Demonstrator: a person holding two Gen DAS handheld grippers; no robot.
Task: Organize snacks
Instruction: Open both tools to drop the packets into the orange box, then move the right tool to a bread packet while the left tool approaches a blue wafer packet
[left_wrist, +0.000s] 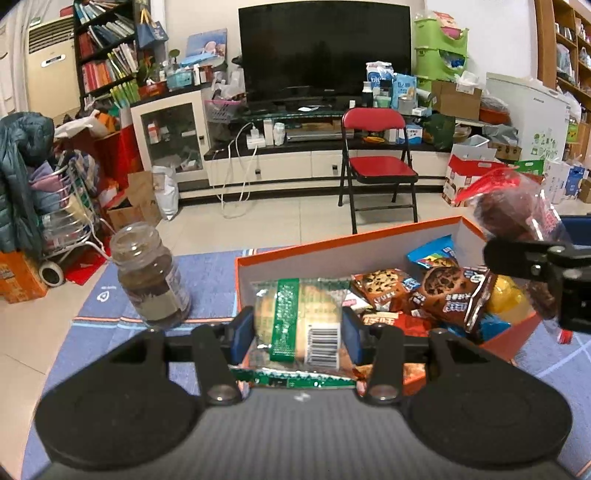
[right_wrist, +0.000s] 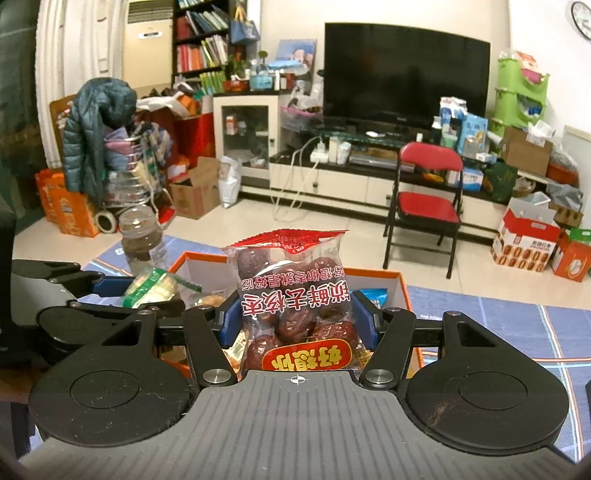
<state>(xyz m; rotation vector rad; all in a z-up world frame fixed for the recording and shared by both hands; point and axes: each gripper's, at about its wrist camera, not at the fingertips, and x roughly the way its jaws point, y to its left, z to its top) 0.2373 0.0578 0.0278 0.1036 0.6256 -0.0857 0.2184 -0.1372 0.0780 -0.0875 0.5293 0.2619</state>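
Observation:
My left gripper (left_wrist: 295, 334) is shut on a green-and-clear pastry packet (left_wrist: 301, 321) and holds it over the near left corner of the orange box (left_wrist: 280, 254). The box holds several snack packets, among them chocolate cookie packs (left_wrist: 454, 291). My right gripper (right_wrist: 297, 321) is shut on a clear bag of red dates (right_wrist: 295, 302) and holds it above the same box (right_wrist: 402, 284). The right gripper and its date bag (left_wrist: 517, 221) show at the right of the left wrist view. The left gripper and pastry packet (right_wrist: 155, 286) show at the left of the right wrist view.
A glass jar (left_wrist: 151, 277) with brown contents stands on the blue mat (left_wrist: 207, 280) left of the box; it also shows in the right wrist view (right_wrist: 142, 240). A red folding chair (left_wrist: 376, 162) stands on the floor beyond the table, before a TV cabinet.

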